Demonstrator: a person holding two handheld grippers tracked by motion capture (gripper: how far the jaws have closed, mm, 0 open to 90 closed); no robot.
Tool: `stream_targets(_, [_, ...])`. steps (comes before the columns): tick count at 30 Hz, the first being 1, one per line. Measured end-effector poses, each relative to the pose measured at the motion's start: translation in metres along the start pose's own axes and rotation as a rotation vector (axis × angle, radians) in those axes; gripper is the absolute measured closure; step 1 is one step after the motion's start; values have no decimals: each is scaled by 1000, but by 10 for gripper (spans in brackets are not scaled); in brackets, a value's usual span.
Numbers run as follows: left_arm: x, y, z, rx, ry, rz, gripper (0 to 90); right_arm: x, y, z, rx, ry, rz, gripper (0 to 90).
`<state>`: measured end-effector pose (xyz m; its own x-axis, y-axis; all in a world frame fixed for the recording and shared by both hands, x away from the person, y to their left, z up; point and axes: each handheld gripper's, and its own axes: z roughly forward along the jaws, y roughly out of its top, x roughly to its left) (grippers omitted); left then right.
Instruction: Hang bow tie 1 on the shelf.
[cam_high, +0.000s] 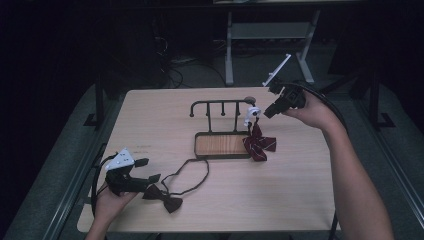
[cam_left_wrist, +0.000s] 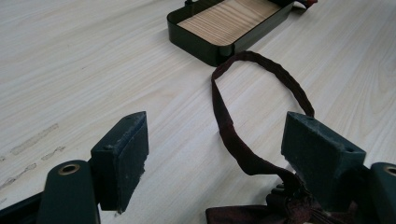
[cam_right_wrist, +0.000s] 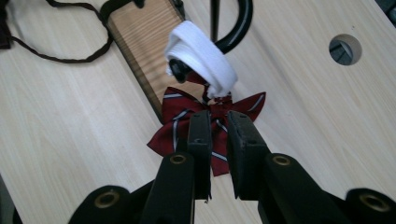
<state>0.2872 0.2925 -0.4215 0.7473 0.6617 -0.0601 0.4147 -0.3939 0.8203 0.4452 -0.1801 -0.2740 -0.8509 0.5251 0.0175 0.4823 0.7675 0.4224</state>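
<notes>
Striped bow tie (cam_right_wrist: 187, 123) hangs from rack hook (cam_right_wrist: 233, 32) just beyond right claw (cam_right_wrist: 219, 128), jaws nearly together, gripping nothing | left claw (cam_left_wrist: 219, 149) spread over dark bow tie (cam_left_wrist: 280, 210) on surface (cam_left_wrist: 70, 70)

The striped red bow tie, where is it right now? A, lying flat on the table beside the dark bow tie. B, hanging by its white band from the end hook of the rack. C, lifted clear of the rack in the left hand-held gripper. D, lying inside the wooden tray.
B: the bow tie hangs by its white band looped over the rack's end hook.
</notes>
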Motion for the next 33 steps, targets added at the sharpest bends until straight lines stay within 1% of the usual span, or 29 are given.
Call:
stream_targets(9, [0,0,1,6,0,2,231,1,-7,5,1,23,-10,763])
stream_targets(15, [0,0,1,8,0,6,230,4,-12,6,1,32,-14,726])
stream_targets(16, [0,0,1,8,-1,8,231,6,-14,8,-5,42,-20,696])
stream_targets(19, [0,0,1,8,-1,6,231,7,-15,9,-1,44,-23,692])
stream_targets(27, [-1,-1,2,12,-3,3,231,11,-26,15,-9,72,-39,642])
stream_targets(28, [0,-1,2,13,-3,4,231,12,-27,15,-8,74,-35,639])
stream_targets(29, [0,-1,2,13,-3,4,231,13,-28,15,-16,78,-39,638])
stream_targets(33, [-1,-1,2,10,-3,4,231,15,-32,17,-17,82,-44,629])
